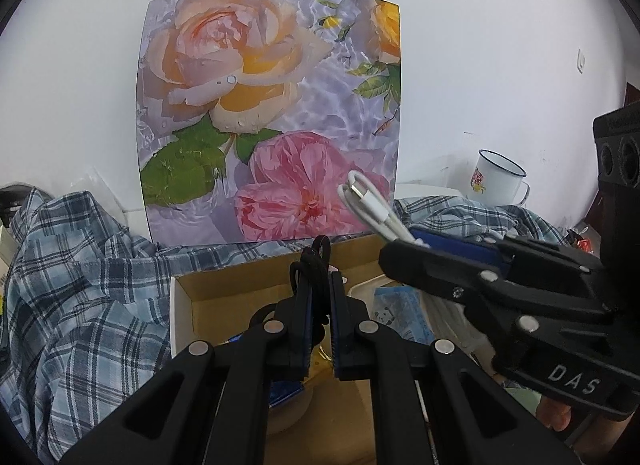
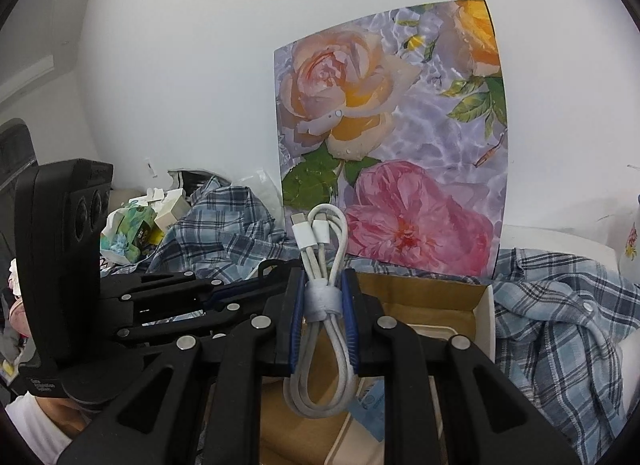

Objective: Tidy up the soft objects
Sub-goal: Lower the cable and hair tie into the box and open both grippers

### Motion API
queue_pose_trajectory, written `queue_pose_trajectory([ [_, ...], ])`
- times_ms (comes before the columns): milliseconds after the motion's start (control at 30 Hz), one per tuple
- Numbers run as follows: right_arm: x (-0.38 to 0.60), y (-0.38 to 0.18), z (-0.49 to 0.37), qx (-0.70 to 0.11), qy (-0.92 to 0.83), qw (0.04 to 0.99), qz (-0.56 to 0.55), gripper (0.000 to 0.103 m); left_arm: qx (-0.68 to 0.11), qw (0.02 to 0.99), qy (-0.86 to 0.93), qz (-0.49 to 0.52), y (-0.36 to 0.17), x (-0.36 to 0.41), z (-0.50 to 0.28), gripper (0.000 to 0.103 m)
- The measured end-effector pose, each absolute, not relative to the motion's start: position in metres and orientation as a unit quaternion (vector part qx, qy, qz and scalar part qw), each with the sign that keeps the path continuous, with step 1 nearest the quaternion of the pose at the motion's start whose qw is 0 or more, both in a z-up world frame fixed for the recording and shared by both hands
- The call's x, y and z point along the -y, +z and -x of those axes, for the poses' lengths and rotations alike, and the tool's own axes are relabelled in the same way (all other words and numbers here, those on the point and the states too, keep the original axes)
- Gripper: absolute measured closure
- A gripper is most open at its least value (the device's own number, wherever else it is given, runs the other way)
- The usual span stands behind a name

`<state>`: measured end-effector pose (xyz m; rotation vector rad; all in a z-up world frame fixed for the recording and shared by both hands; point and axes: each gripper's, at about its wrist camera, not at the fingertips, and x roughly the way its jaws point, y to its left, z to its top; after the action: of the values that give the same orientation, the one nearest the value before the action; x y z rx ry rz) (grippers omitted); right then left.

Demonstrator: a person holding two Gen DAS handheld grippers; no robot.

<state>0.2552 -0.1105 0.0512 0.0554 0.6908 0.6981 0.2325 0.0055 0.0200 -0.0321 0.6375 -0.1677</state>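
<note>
My left gripper (image 1: 321, 279) is shut on a bundled black cord (image 1: 318, 261), held above an open cardboard box (image 1: 224, 285). My right gripper (image 2: 323, 297) is shut on a coiled white USB cable (image 2: 320, 249) bound with a grey strap, also above the box (image 2: 432, 297). In the left wrist view the right gripper (image 1: 416, 249) comes in from the right with the white cable (image 1: 368, 201) sticking out of it. In the right wrist view the left gripper (image 2: 256, 285) sits at the left. A blue plaid shirt (image 1: 80, 285) lies crumpled around the box.
A flower-printed board (image 1: 272, 117) leans on the white wall behind the box. A white enamel mug (image 1: 500, 179) stands at the right. Inside the box are a blue packet (image 1: 400, 313) and a bowl (image 1: 288, 405). Tissue packs and small boxes (image 2: 136, 229) lie far left.
</note>
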Motion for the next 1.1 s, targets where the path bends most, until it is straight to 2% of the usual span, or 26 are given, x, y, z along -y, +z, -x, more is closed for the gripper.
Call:
queue_pose_trajectory([
  [333,0.107,0.040,-0.255,-0.350,0.339,0.873,-0.024,0.085,-0.325,0.941,-0.084,0.033,0.014,-0.010,-0.237,0.095],
  [400,0.107,0.039,-0.255,-0.351,0.336,0.874,-0.023,0.072,-0.323,0.943,-0.075,0.038,0.015,-0.012,-0.237,0.091],
  [433,0.108,0.038,-0.256,-0.351,0.330,0.876,-0.023,0.055,-0.322,0.944,-0.067,0.038,0.016,-0.014,-0.237,0.086],
  [467,0.110,0.036,-0.258,-0.352,0.320,0.879,-0.025,0.035,-0.321,0.945,-0.056,0.041,0.016,-0.018,-0.238,0.067],
  [500,0.114,0.034,-0.261,-0.355,0.301,0.885,-0.030,0.029,-0.319,0.945,-0.047,0.046,0.016,-0.023,-0.239,0.049],
  [533,0.120,0.031,-0.264,-0.357,0.289,0.888,-0.039,0.018,-0.317,0.946,-0.030,0.055,0.016,-0.029,-0.240,0.011],
  [567,0.128,0.029,-0.266,-0.356,0.284,0.889,-0.054,0.006,-0.310,0.948,-0.012,0.067,0.016,-0.037,-0.240,0.000],
  [633,0.145,0.029,-0.271,-0.348,0.284,0.888,-0.097,0.000,-0.298,0.949,-0.024,0.098,0.018,-0.050,-0.239,0.000],
  [733,0.158,0.032,-0.274,-0.342,0.258,0.896,-0.117,0.000,-0.298,0.949,-0.028,0.103,0.021,-0.053,-0.239,0.000],
  [1100,0.140,0.045,-0.264,-0.321,0.249,0.913,-0.035,0.000,-0.260,0.965,0.008,0.019,0.039,-0.033,-0.225,0.000],
])
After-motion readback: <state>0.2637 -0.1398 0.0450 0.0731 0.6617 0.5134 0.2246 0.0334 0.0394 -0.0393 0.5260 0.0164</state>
